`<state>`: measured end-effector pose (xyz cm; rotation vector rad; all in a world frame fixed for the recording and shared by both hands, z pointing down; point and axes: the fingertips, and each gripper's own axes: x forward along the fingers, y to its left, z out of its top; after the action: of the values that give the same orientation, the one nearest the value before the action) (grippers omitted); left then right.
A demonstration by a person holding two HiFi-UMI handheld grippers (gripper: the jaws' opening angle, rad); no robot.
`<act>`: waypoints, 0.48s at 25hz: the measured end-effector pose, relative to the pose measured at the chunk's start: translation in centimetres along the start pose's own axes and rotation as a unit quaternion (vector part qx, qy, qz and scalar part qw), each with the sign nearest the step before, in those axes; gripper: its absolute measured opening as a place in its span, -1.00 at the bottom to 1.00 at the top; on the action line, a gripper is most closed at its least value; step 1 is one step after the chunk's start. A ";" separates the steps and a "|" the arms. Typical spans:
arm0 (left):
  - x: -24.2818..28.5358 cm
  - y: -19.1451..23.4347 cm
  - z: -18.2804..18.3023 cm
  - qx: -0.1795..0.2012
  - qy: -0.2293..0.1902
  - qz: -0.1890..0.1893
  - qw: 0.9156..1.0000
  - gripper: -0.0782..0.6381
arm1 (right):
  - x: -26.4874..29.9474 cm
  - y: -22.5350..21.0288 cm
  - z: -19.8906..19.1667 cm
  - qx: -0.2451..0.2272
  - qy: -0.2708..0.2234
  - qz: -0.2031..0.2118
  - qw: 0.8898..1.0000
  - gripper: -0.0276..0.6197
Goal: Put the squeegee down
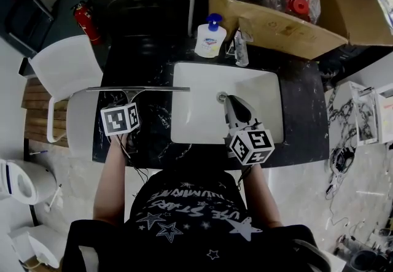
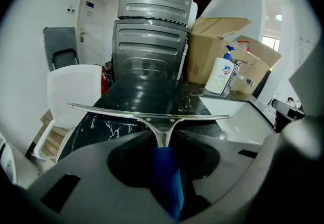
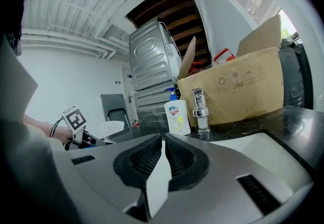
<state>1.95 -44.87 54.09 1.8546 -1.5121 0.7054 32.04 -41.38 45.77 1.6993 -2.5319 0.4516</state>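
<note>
The squeegee (image 1: pixel 138 88) has a long metal blade (image 2: pixel 152 116) and a blue handle (image 2: pixel 167 180). My left gripper (image 1: pixel 129 101) is shut on that handle, with the blade lying crosswise over the black marble counter (image 1: pixel 147 62) just left of the white sink (image 1: pixel 196 123). Whether the blade touches the counter I cannot tell. In the left gripper view the handle runs back between the jaws of the left gripper (image 2: pixel 164 152). My right gripper (image 1: pixel 232 105) hovers over the sink basin, shut and holding nothing (image 3: pixel 163 142).
A soap pump bottle (image 1: pixel 210 36) and a chrome tap (image 1: pixel 241 46) stand behind the sink. An open cardboard box (image 1: pixel 276 25) sits at the back right. A white chair (image 1: pixel 64 71) is left of the counter, beside a red fire extinguisher (image 1: pixel 86 22).
</note>
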 end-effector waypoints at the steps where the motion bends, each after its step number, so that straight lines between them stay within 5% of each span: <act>1: 0.0 -0.1 0.0 0.002 0.001 -0.006 1.000 -0.38 | 0.0 0.2 0.1 -0.001 -0.002 -0.001 1.000 -0.75; 12: -3.8 -0.2 0.9 0.034 -0.025 -0.061 0.997 -0.29 | -1.3 3.6 1.2 -0.010 -0.018 -0.038 0.999 -0.75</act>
<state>1.36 -43.06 50.67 2.0099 -1.4088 0.6637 29.40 -39.33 43.60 1.8057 -2.4759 0.3924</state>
